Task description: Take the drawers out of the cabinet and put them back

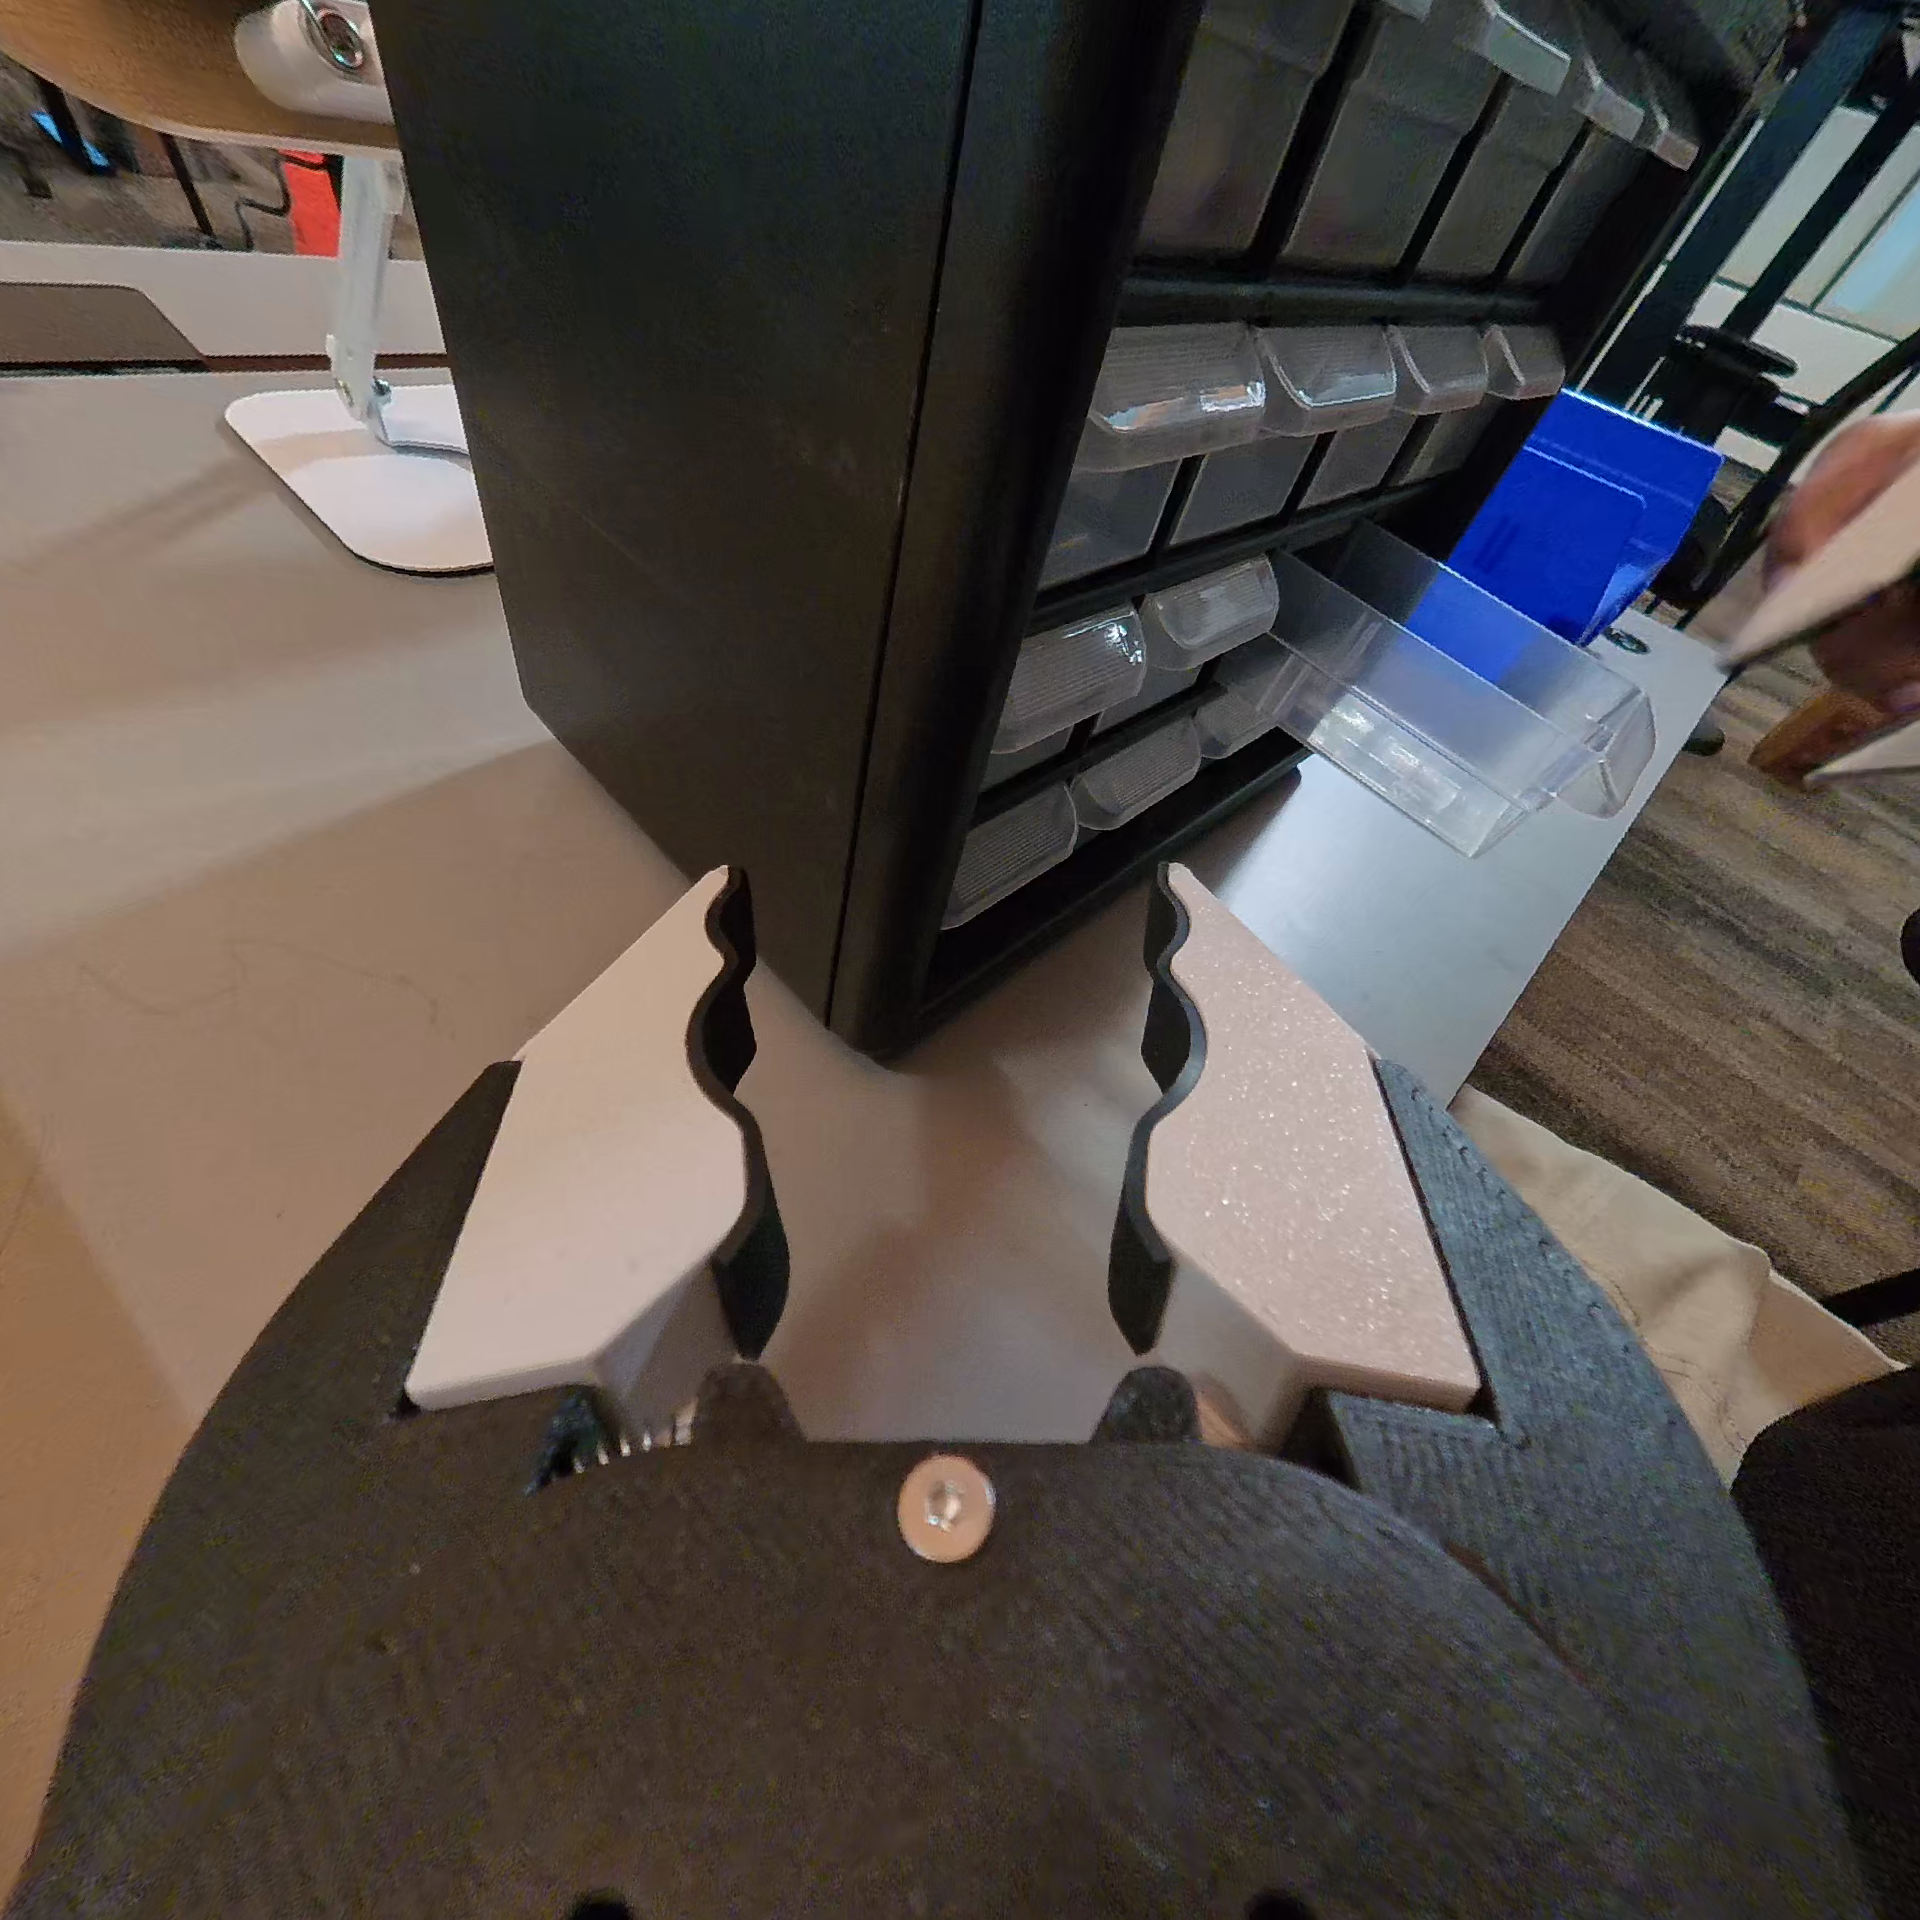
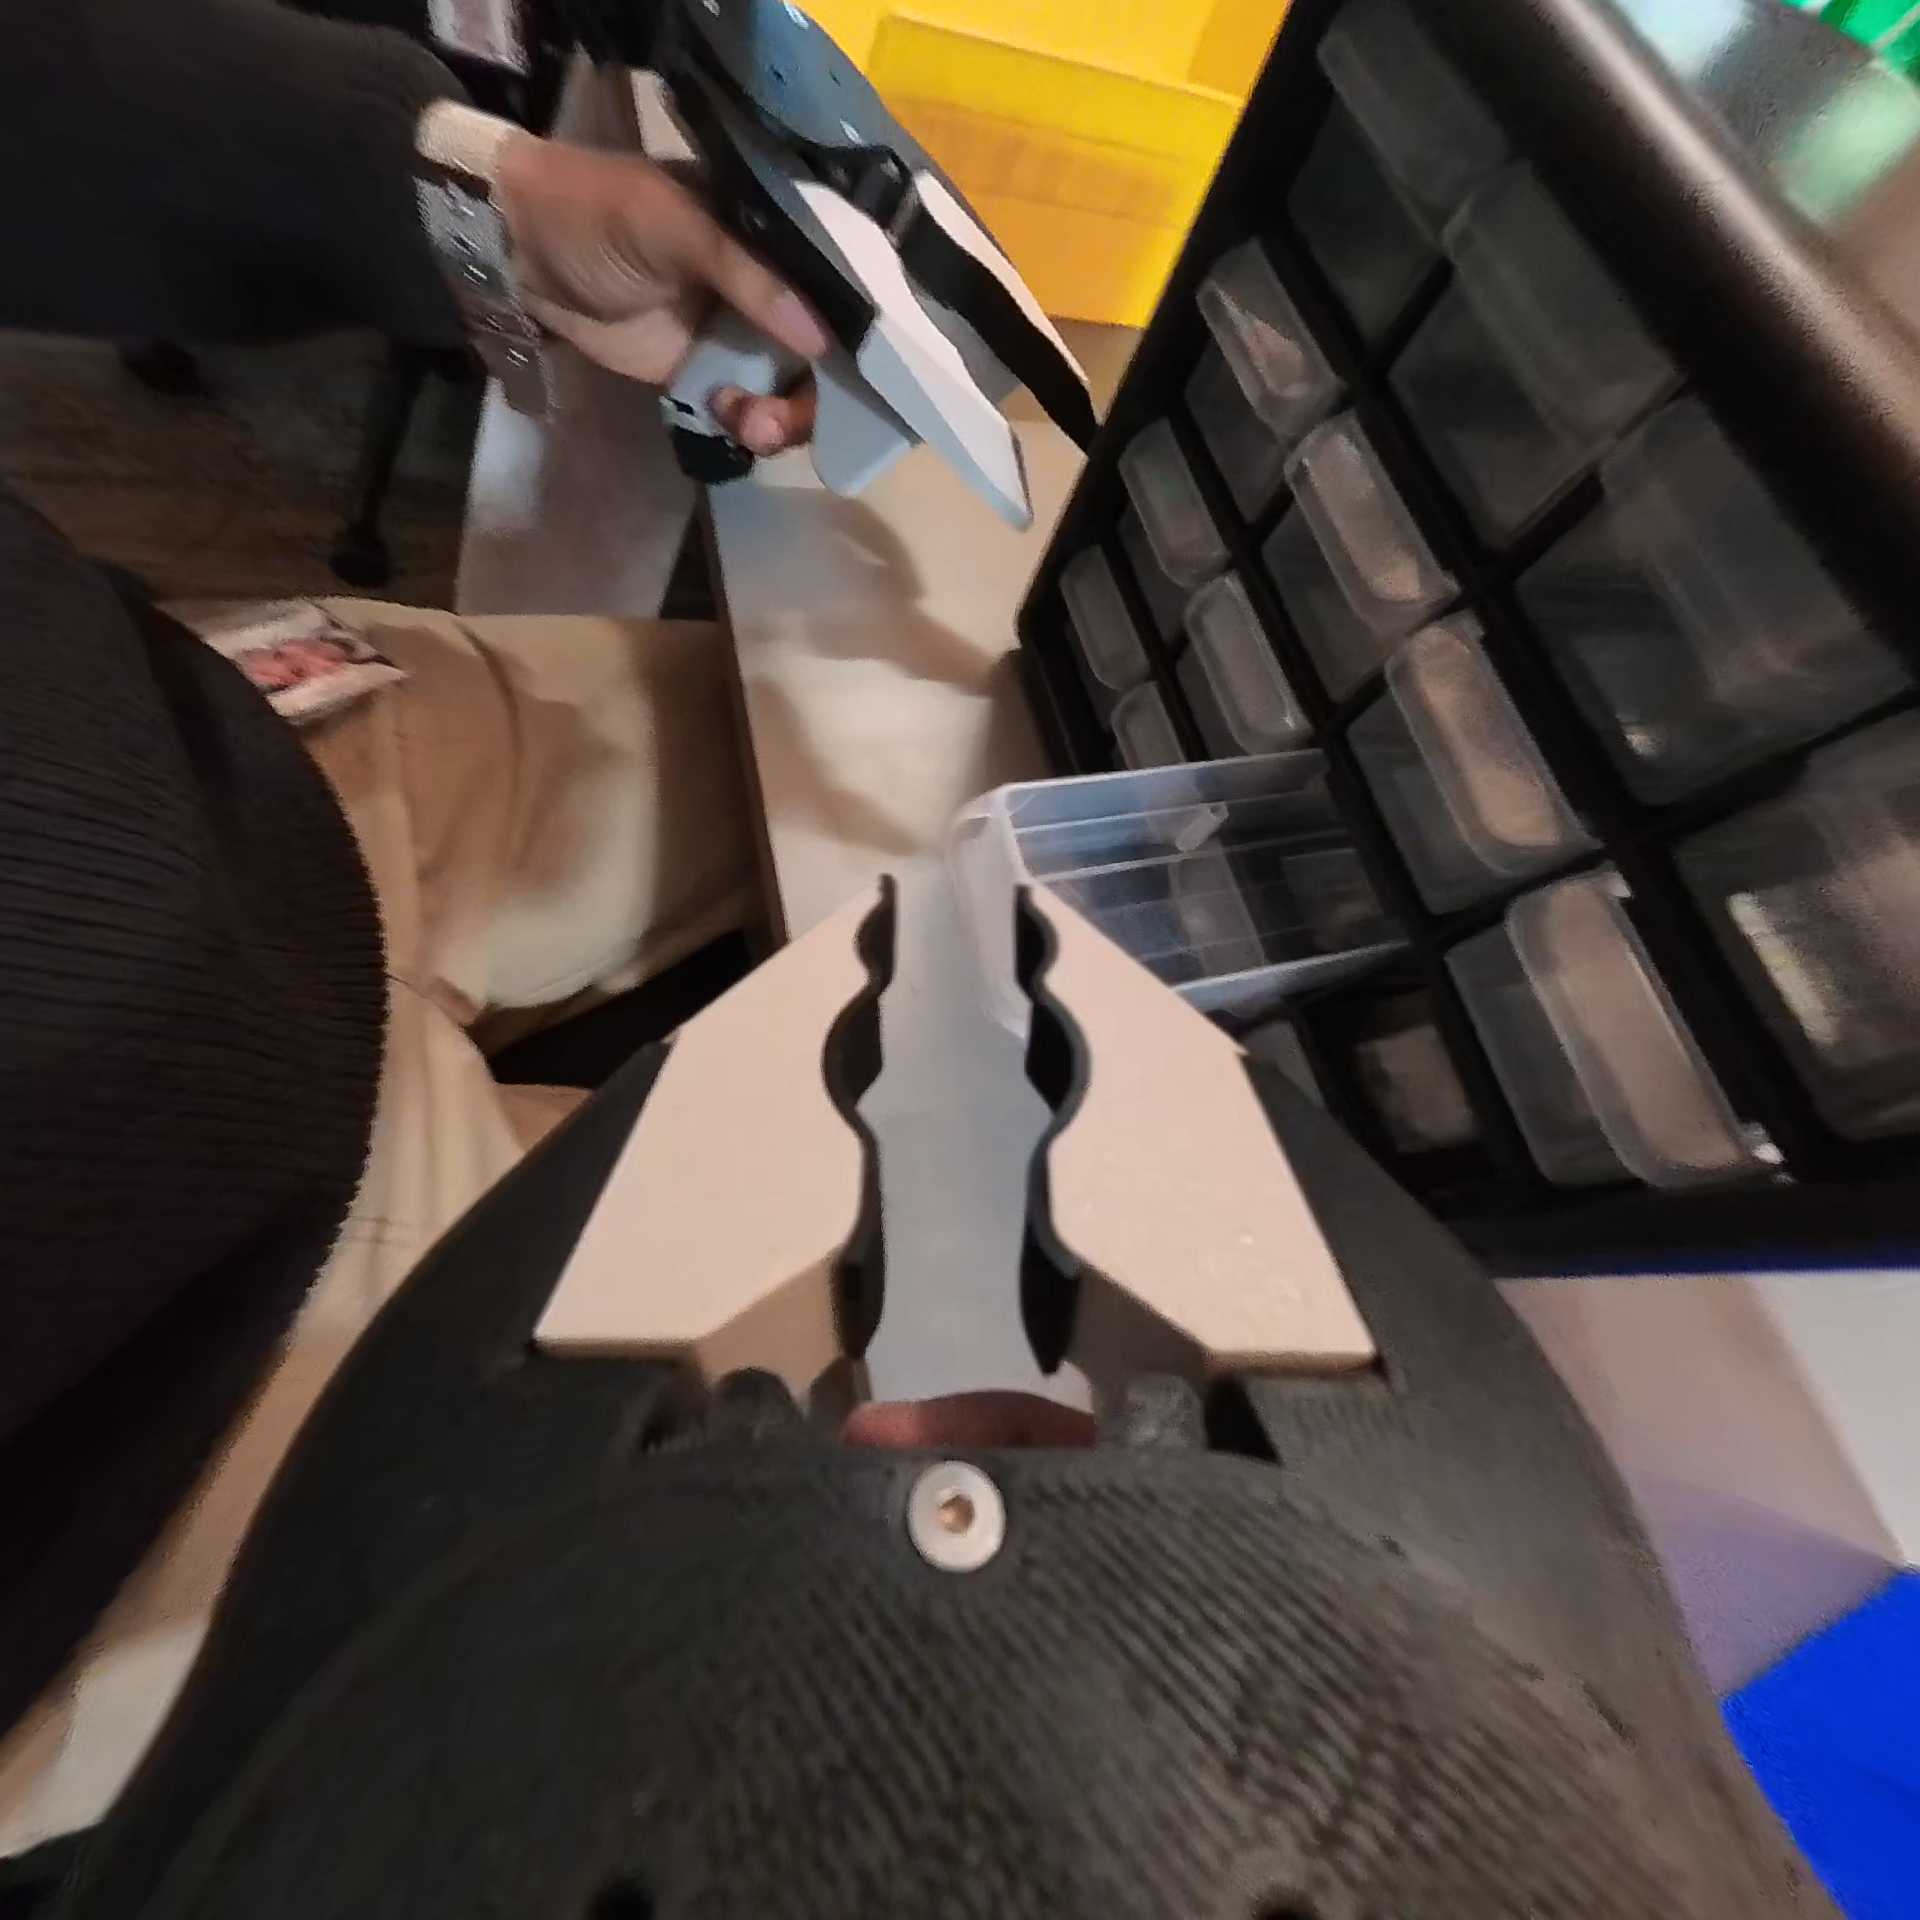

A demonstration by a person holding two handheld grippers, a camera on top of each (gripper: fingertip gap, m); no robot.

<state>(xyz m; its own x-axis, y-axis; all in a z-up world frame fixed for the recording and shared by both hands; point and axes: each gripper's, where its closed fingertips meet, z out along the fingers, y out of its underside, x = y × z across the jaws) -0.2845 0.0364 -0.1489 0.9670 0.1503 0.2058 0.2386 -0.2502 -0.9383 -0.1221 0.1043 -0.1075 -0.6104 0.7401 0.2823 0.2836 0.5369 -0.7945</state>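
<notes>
The black cabinet (image 1: 727,468) stands on the table (image 1: 260,883). One clear drawer (image 1: 1455,717) in a low row sticks far out of its slot and sags a little at the front; all the other drawers look pushed in.

The right tool (image 2: 951,899) is just beside the front lip of this drawer (image 2: 1164,883), its fingers partly open with nothing between them. The left tool (image 1: 945,883) is wide open and empty, near the left corner of the cabinet.

I judge that the step in hand is to take hold of this drawer. To do it well, the right tool should close on the front lip squarely, then move straight along the slot, because a tilted drawer may jam. The left tool could steady the cabinet.

The pulled drawer looks empty. The closed drawers are too dim to tell. A blue bin (image 1: 1590,509) stands behind; its inside is hidden.
</notes>
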